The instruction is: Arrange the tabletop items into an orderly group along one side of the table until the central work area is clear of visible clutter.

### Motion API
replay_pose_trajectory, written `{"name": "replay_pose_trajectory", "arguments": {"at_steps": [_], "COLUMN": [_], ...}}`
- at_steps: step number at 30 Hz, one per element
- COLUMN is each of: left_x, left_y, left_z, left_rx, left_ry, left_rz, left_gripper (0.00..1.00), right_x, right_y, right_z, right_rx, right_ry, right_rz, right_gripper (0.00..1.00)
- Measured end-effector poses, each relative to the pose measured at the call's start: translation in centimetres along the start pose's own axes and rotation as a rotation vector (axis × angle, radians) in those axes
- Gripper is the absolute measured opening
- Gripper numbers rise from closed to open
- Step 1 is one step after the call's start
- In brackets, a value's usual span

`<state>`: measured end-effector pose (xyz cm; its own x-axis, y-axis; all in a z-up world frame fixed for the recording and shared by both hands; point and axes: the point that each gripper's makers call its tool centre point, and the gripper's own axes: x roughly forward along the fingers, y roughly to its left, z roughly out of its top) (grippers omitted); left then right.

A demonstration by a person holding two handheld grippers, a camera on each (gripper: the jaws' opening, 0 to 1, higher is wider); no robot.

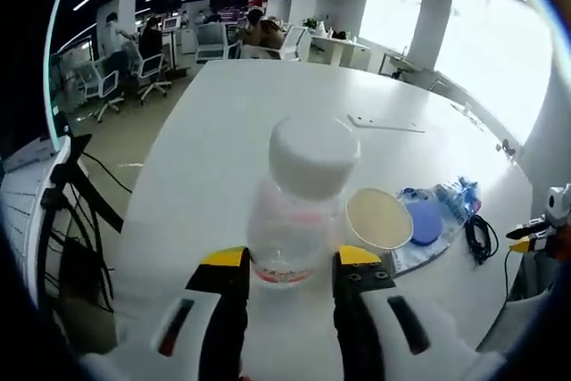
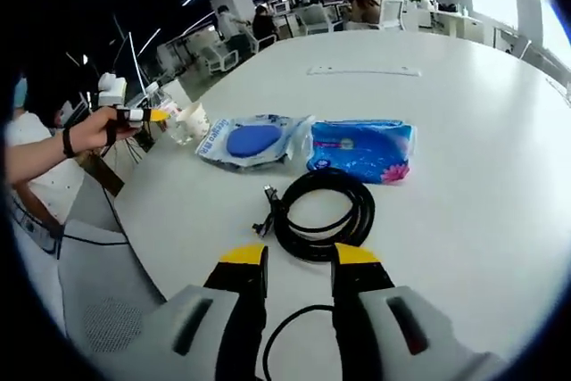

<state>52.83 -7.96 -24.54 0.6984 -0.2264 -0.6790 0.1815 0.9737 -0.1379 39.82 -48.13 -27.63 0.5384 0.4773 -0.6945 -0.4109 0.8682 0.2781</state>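
Bottle: I see a clear plastic bottle point(image 1: 300, 211) with a white cap standing upright nearest my left camera, near the table's edge, its base between the yellow-tipped jaws.
Left gripper: my left gripper point(image 1: 291, 267) brackets the bottle's base; I cannot tell whether the tips press it or stand just clear.
Cup: a paper cup point(image 1: 378, 219) sits just beside the bottle, tilted so its mouth faces the camera.
Blue-disc packet: a clear packet with a blue disc point(image 2: 251, 141) lies flat near the table edge, next to the cup.
Wipes pack: a blue pack point(image 2: 361, 148) lies just beside that packet.
Cable: a coiled black cable point(image 2: 323, 212) lies on the white table point(image 2: 464, 86) just ahead of my right jaws.
Right gripper: my right gripper point(image 2: 300, 256) is spread, holding nothing, over the cable's loose tail.
Person: a hand point(image 2: 94, 131) holds the left gripper by the table edge.
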Motion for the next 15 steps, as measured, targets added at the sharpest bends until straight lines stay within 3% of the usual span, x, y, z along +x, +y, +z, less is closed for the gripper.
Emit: {"name": "replay_pose_trajectory", "arguments": {"at_steps": [15], "left_x": [0.6], "left_y": [-1.6], "left_z": [0.0], "left_rx": [-0.021], "left_ry": [0.01], "left_rz": [0.033], "left_gripper": [0.35], "right_x": [-0.1], "right_y": [0.0], "right_z": [-0.2], "right_rx": [0.033], "right_ry": [-0.016], "right_rz": [-0.002], "right_gripper": [0.26]}}
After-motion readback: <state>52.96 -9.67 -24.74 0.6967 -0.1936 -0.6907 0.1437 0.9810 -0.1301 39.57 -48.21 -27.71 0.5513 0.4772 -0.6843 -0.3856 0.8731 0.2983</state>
